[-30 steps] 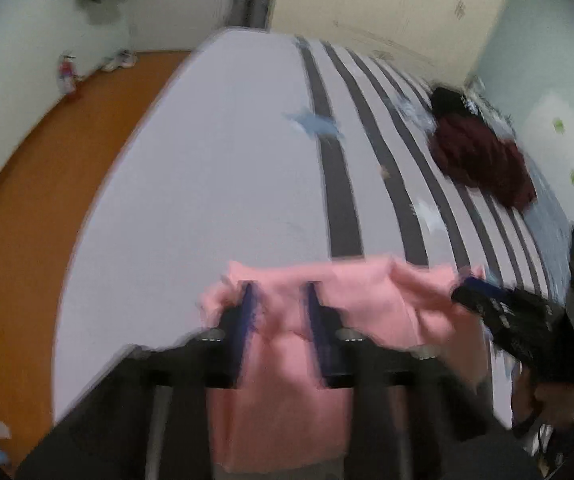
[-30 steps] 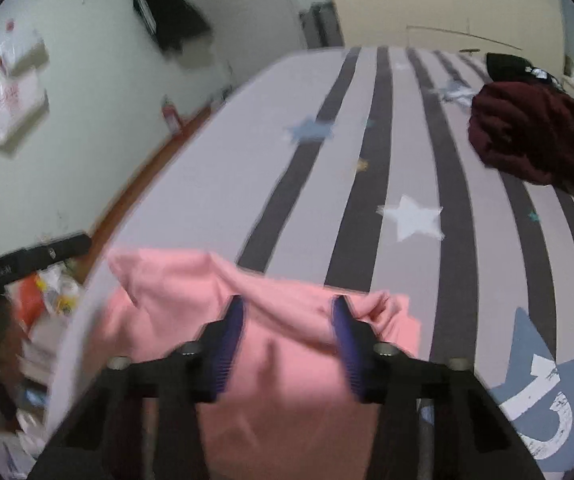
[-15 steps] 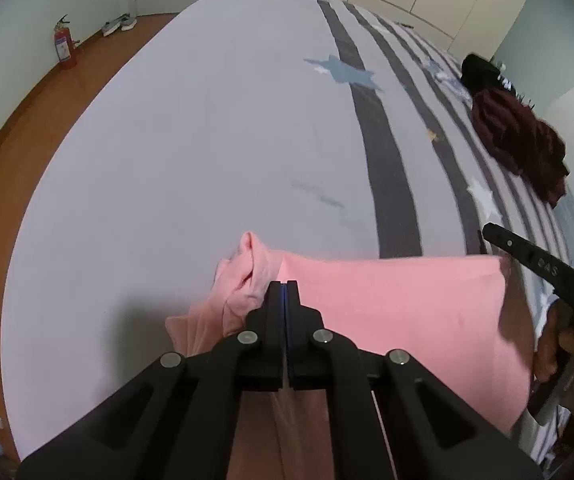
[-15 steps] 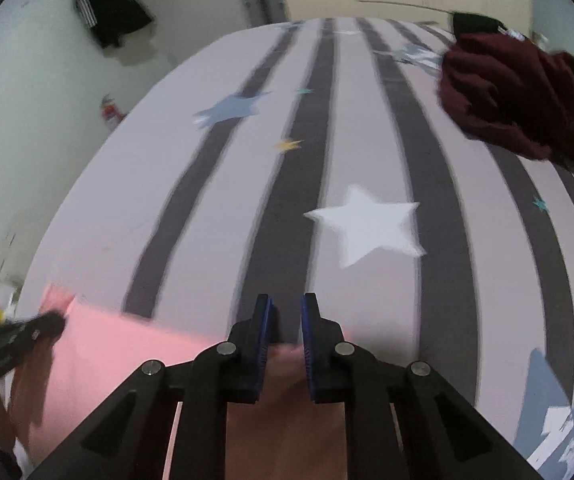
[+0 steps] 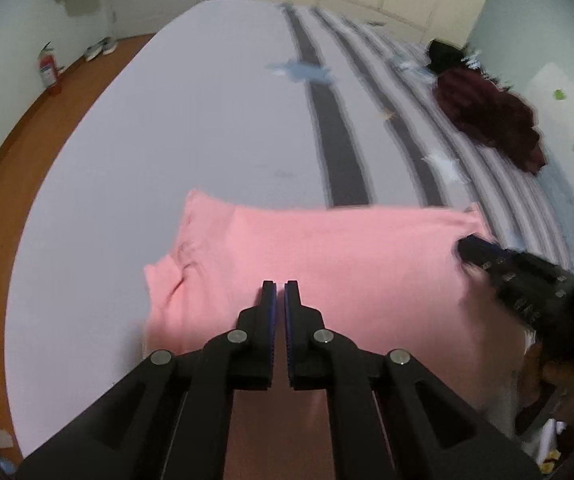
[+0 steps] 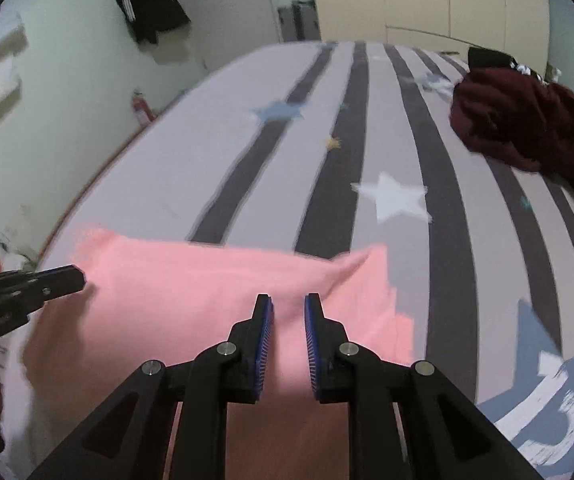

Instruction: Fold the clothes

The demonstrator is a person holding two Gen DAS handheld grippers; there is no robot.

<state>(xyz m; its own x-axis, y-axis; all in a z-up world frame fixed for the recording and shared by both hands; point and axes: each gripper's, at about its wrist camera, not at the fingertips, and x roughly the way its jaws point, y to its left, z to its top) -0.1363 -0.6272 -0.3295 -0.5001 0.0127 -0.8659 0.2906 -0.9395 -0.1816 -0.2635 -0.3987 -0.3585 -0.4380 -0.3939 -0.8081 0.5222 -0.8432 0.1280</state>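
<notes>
A pink garment (image 5: 327, 256) lies folded in a flat band across the near end of the striped bed (image 5: 207, 128); it also shows in the right wrist view (image 6: 191, 292). My left gripper (image 5: 280, 286) hovers over its middle, jaws nearly closed with a thin gap and nothing between them. My right gripper (image 6: 288, 300) is slightly open and empty above the garment's right part. Each gripper shows at the edge of the other's view: the right one (image 5: 519, 276) and the left one (image 6: 27, 286).
A dark maroon garment (image 5: 491, 120) lies heaped at the far right of the bed, also in the right wrist view (image 6: 527, 132). A fire extinguisher (image 5: 49, 70) stands on the wooden floor at the left wall. Wardrobes (image 6: 427, 0) stand behind the bed.
Both grippers were shut on the pink garment half a second ago. They have let go and pulled back; the garment now lies flat on the bed.
</notes>
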